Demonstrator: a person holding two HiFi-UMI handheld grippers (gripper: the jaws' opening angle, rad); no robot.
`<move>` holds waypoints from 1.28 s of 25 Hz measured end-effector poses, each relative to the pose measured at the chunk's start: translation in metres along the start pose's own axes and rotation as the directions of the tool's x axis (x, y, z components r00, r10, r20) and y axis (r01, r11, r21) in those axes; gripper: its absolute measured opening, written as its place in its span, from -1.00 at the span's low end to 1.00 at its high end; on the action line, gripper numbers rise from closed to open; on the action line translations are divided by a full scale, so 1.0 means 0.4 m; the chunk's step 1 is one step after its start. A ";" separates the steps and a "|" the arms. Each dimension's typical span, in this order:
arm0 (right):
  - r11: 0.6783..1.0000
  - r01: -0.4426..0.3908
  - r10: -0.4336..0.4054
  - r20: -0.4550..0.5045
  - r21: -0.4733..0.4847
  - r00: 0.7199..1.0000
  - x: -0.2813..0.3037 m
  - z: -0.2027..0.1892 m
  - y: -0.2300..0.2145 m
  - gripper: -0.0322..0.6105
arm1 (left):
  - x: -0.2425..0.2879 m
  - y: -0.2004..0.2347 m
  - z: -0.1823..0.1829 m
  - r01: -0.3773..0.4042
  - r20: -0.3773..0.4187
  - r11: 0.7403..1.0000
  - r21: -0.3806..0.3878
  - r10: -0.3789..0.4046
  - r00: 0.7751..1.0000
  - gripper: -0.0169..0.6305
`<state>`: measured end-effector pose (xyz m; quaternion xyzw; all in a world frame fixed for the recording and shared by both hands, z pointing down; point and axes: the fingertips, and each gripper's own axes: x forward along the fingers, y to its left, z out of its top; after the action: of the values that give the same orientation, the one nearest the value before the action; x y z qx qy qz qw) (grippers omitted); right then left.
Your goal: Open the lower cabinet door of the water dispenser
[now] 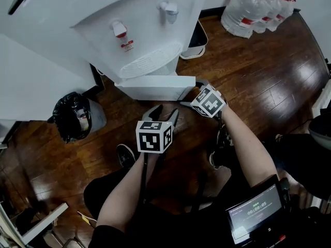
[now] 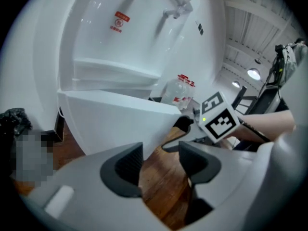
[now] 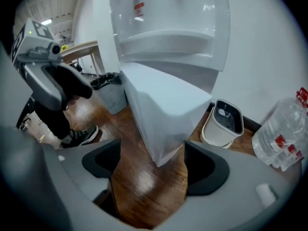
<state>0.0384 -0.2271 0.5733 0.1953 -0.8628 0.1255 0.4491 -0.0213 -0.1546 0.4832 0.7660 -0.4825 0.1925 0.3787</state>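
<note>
The dispenser (image 1: 150, 30) is white plastic, smooth and very shiny. Its door (image 1: 155, 89) is white too, smooth but not as shiny. The floor (image 1: 258, 76) is dark brown wood, glossy, with bright spots of light on it. My left gripper (image 2: 160, 158) and my right gripper (image 3: 152, 153) are grey plastic, matt and smooth. Their pads (image 2: 122, 170) are darker and look ribbed. The bag (image 1: 72, 115) is thin black plastic, crinkled and shiny. The bottles (image 1: 253, 6) are clear plastic. The bin (image 3: 214, 131) is smooth white plastic.
</note>
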 end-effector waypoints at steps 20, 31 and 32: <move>0.951 -0.167 0.167 -0.026 -0.259 0.986 -0.060 -0.029 0.566 0.12 | -0.181 0.007 -0.113 -0.228 0.086 0.968 0.105 0.219 0.972 0.36; 0.934 -0.178 0.185 -0.007 -0.310 0.983 -0.077 0.014 0.556 -0.07 | -0.269 0.082 -0.169 -0.194 0.000 0.980 0.043 0.194 0.981 0.05; 0.945 -0.157 0.166 0.007 -0.286 0.986 -0.090 0.020 0.532 -0.11 | -0.280 0.090 -0.177 -0.187 -0.008 0.982 0.017 0.188 0.982 0.01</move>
<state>-0.0444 -0.0323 0.5303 0.0590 -0.8917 0.0334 0.4474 -0.0999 -0.0427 0.4687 0.7193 -0.5491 0.2349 0.3548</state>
